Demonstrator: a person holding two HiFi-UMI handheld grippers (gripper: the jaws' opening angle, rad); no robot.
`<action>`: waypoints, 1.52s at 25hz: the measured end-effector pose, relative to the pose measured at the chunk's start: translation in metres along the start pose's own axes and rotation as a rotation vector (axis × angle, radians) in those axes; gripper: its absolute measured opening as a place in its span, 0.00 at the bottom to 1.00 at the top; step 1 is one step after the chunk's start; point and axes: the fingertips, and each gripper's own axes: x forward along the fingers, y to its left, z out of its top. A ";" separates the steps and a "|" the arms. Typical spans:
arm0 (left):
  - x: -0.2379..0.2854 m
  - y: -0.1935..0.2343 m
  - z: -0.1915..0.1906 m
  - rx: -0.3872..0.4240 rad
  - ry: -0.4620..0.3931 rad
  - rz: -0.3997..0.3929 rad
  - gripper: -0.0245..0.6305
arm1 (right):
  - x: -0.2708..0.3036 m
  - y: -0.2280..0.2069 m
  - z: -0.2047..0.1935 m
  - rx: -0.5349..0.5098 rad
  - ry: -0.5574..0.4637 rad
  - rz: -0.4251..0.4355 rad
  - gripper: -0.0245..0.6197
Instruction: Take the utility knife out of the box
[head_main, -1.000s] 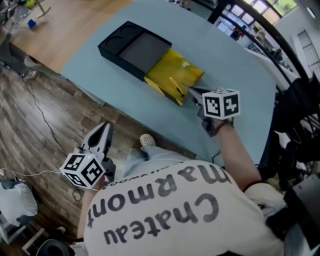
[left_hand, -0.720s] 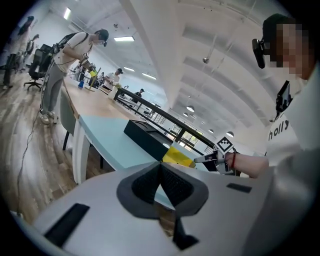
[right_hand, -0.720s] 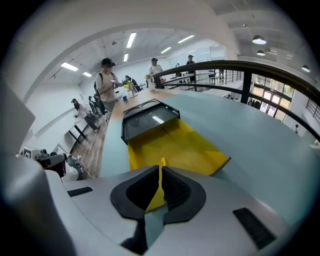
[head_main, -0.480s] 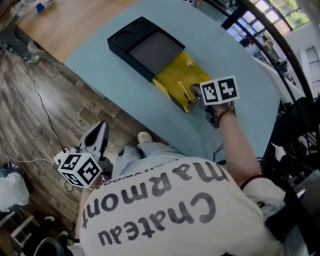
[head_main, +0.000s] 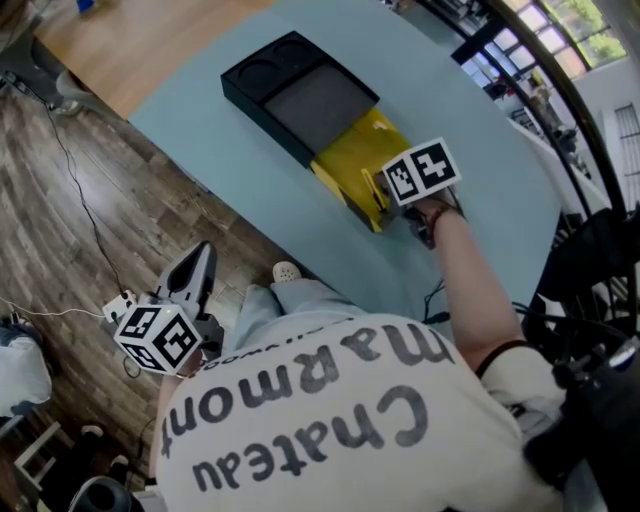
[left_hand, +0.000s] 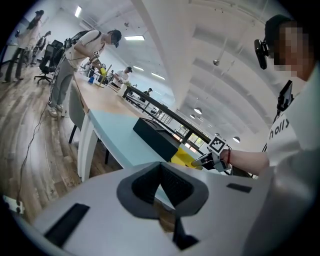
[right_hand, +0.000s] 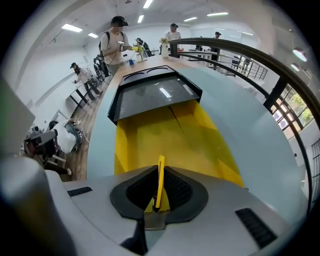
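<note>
On the pale blue table (head_main: 220, 150) lies the box: a black tray (head_main: 300, 95) with a yellow part (head_main: 350, 160) slid out at its near end. My right gripper (head_main: 386, 195) points steeply down over the near edge of that yellow part. In the right gripper view it (right_hand: 160, 192) is shut on the thin yellow utility knife (right_hand: 160, 177), which stands on edge between the pads above the yellow surface (right_hand: 165, 135) and the black tray (right_hand: 150, 95). My left gripper (head_main: 198, 265) hangs off the table over the wooden floor, shut (left_hand: 162, 187) and holding nothing.
The table's near edge runs diagonally past the box, with wooden floor (head_main: 90, 200) and cables below it. A dark railing (right_hand: 260, 65) curves along the table's far right side. People stand at benches far behind (right_hand: 117, 40). My own shoe (head_main: 287, 272) shows by the table.
My right gripper has tipped downward and moved in over the near end of the yellow part. The left gripper has barely shifted beside my body.
</note>
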 end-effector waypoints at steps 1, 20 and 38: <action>0.000 0.001 0.000 -0.002 -0.001 0.004 0.04 | 0.002 0.001 0.001 -0.006 0.007 0.006 0.11; -0.008 0.015 -0.001 -0.036 -0.029 0.038 0.04 | 0.027 0.002 -0.012 -0.015 0.156 0.026 0.25; -0.019 0.019 0.000 -0.044 -0.045 0.059 0.04 | 0.031 -0.005 -0.016 -0.051 0.174 -0.014 0.14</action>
